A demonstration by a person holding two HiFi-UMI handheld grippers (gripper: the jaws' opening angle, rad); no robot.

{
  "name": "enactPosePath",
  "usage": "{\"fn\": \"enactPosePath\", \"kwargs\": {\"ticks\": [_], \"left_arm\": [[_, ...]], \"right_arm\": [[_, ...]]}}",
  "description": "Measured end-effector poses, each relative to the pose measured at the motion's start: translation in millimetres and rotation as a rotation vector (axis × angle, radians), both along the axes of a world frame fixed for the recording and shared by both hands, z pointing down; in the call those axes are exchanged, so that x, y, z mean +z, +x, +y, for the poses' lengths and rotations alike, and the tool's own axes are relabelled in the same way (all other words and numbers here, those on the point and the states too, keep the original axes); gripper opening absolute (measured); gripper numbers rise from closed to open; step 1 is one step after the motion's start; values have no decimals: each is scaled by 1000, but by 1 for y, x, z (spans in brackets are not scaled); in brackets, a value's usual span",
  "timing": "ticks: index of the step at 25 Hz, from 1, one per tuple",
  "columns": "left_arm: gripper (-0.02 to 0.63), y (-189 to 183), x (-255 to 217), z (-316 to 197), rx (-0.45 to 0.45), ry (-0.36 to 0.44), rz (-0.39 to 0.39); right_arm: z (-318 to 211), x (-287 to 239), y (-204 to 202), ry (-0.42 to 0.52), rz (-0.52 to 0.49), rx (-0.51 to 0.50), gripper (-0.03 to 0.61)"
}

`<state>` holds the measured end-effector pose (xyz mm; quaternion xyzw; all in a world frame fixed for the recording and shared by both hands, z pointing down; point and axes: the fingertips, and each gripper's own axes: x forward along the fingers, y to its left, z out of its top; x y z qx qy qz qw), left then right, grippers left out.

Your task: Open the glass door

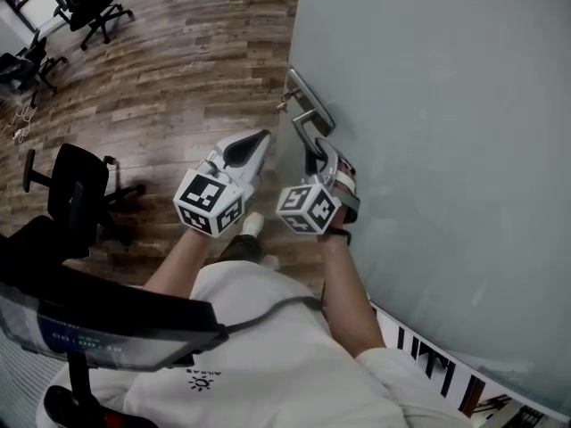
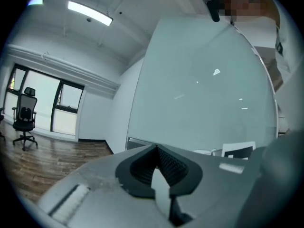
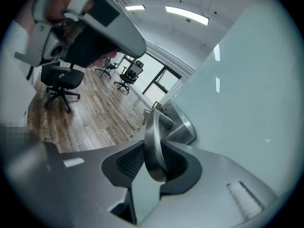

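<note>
Wood-plank flooring point(image 1: 178, 61) fills the left of the head view, with black office chairs point(image 1: 89, 3) along the far windows. A frosted glass door point(image 1: 446, 150) stands as a pale sheet over the right. A metal lever handle point(image 1: 308, 119) is mounted close to the door's free vertical edge, and its long axis lies along the door face, running from the mounting plate back toward the person. The right gripper point(image 1: 323, 160) has its jaws closed onto the free end of that lever. In the right gripper view the bar point(image 3: 153, 137) stands pinched between the ribbed pads, with the pivot and plate beyond it. The left gripper point(image 1: 256, 145) hangs just beside the right one, out past the door's edge and over the floor, with its jaws together on nothing. Its own view shows only the door pane point(image 2: 204, 94) ahead. The right hand is the one placed to work. The coming move probably depends on the pivot lying ahead of the jaws, so a swing of the gripped end would turn the latch before the door is drawn.
</note>
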<state>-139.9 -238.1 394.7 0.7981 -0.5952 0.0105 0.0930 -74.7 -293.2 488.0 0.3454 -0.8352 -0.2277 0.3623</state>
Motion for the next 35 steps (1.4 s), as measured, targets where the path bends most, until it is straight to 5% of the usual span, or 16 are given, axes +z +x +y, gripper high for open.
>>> {"fn": "enactPosePath", "kwargs": {"ticks": [7,13,18,24,35], "left_arm": [[5,-27,-6,-19,103,33,16],[5,-27,-15,-88,176,18,32],[4,-37,-1,-86,309,25,14],[5,22,3,-142,435,-16,23],[5,53,7,-151,543,-20,32]], "right_arm": [[1,1,0,5,0,74,100],[-57,-10,27,12,-26,111,103],[-57,-1,22,40,-22,148,104],[-120,-1,66,13,-26,192,103],[-145,-2,82,20,-18,291,103]]}}
